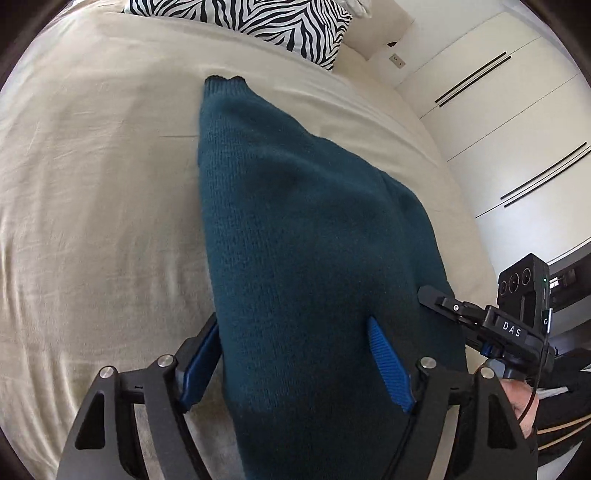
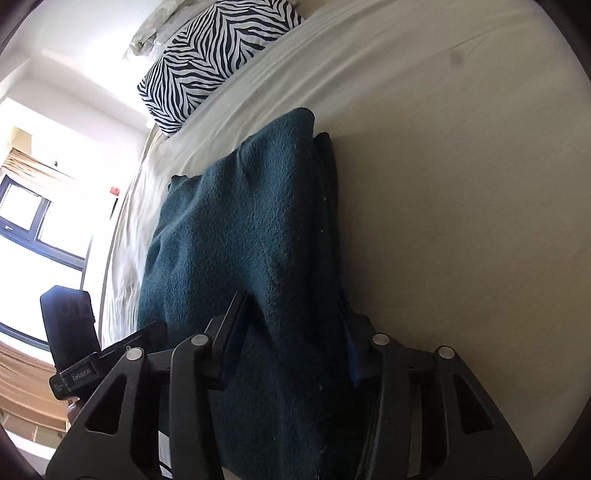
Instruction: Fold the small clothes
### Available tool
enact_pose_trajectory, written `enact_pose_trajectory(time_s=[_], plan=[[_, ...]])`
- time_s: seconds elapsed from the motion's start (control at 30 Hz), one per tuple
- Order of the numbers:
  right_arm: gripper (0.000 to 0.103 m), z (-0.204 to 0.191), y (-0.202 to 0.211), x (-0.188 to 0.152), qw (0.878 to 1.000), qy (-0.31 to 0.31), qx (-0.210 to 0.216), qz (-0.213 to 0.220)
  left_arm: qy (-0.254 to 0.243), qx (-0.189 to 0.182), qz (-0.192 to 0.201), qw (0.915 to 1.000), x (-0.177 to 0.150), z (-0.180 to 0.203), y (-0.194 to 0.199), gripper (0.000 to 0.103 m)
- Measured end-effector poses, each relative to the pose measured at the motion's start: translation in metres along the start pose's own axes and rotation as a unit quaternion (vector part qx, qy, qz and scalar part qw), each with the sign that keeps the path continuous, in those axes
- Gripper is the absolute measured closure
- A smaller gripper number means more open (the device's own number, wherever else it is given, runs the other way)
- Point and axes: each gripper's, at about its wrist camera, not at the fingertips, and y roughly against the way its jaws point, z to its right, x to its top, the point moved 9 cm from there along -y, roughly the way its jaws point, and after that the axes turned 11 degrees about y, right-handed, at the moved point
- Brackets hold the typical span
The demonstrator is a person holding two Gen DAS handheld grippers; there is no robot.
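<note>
Bed sheet (image 1: 92,184) bare around teal sweater (image 1: 295,240).

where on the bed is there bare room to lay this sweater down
Bare sheet lies left of the sweater, up to the zebra pillow. More bare sheet lies on its other side in the right wrist view. It is crowded only at the near edge, where both hand-held grippers straddle the sweater.

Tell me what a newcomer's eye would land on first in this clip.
A dark teal knit garment fills the middle of both views, lying on a cream bedsheet. The left gripper and the right gripper each straddle its near end. A zebra-print pillow sits at the head of the bed.
</note>
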Motion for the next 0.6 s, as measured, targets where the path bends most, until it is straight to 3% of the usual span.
enact_pose_trajectory(time_s=[0.1,0.23,0.3,0.4,0.5,0.6], plan=[[0.076,0.002,-0.004,0.004,1.0,-0.007,-0.002,-0.01,-0.013,0.021,-0.004,0.9997,0.0,0.005,0.0,0.044],[0.082,-0.023,0.0,0.003,0.992,0.079,-0.095,-0.011,-0.054,0.058,0.011,0.9967,-0.005,0.016,0.014,0.059],[0.082,-0.044,0.009,0.002,0.982,0.123,-0.141,0.003,-0.078,0.08,0.023,0.9935,-0.011,0.023,0.026,0.061],[0.083,-0.082,0.025,-0.007,0.969,0.174,-0.172,0.024,-0.105,0.102,0.047,0.9882,-0.018,0.024,0.052,0.061],[0.083,-0.12,0.041,-0.023,0.959,0.21,-0.187,0.042,-0.116,0.111,0.07,0.9846,-0.029,0.017,0.084,0.061],[0.083,-0.156,0.053,-0.041,0.96,0.216,-0.171,0.057,-0.135,0.127,0.093,0.9783,-0.042,0.011,0.117,0.061]])
